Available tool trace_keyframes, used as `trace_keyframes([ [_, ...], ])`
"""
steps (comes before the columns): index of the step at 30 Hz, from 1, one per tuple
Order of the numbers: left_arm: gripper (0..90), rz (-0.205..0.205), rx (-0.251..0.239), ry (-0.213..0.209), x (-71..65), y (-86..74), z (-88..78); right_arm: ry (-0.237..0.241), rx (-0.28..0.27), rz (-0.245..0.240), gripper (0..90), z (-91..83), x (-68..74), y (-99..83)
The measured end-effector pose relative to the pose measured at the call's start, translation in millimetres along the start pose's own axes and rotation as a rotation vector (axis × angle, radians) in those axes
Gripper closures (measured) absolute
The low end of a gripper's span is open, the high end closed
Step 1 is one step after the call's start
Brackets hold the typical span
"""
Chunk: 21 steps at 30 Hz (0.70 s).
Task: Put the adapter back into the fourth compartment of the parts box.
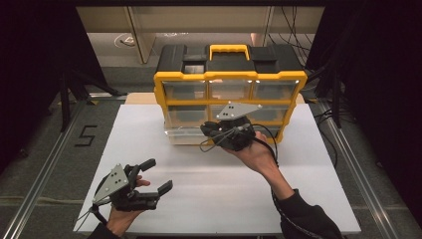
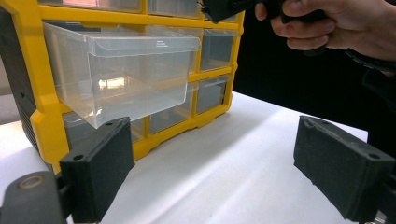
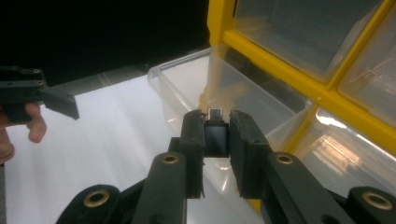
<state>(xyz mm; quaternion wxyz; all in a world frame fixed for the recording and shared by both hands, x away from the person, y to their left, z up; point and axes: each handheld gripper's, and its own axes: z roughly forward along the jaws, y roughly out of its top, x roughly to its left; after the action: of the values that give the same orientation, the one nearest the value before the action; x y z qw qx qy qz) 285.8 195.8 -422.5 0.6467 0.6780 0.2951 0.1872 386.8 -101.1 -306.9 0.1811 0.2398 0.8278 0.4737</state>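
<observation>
Nearest the person, the left gripper [image 1: 158, 176] rests low over the front left part of the white table [image 1: 209, 199], its jaws spread wide with nothing between them. In the left gripper view those black pads [image 2: 100, 170] frame bare tabletop.

Further in, the right hand [image 1: 256, 152] holds the right gripper [image 3: 216, 140] up in front of the yellow organizer [image 1: 164, 89]. Its jaws are clamped on a small dark block [image 3: 216, 137] with a metal tip, possibly a USB stick; the view is too dim to be sure. That block hangs just above a clear drawer [image 3: 187, 86] pulled out from the organizer's lower left.

Behind, the organizer stands upright at the table's far edge, its other clear drawers pushed in.
</observation>
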Motion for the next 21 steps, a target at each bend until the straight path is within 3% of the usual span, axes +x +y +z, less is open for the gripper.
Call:
trace_keyframes([
  [21,11.7,0.003,0.000,-0.001,-0.1,0.2,-0.1,-0.016,0.007,0.021,76.8,25.0,-13.8,19.9],
])
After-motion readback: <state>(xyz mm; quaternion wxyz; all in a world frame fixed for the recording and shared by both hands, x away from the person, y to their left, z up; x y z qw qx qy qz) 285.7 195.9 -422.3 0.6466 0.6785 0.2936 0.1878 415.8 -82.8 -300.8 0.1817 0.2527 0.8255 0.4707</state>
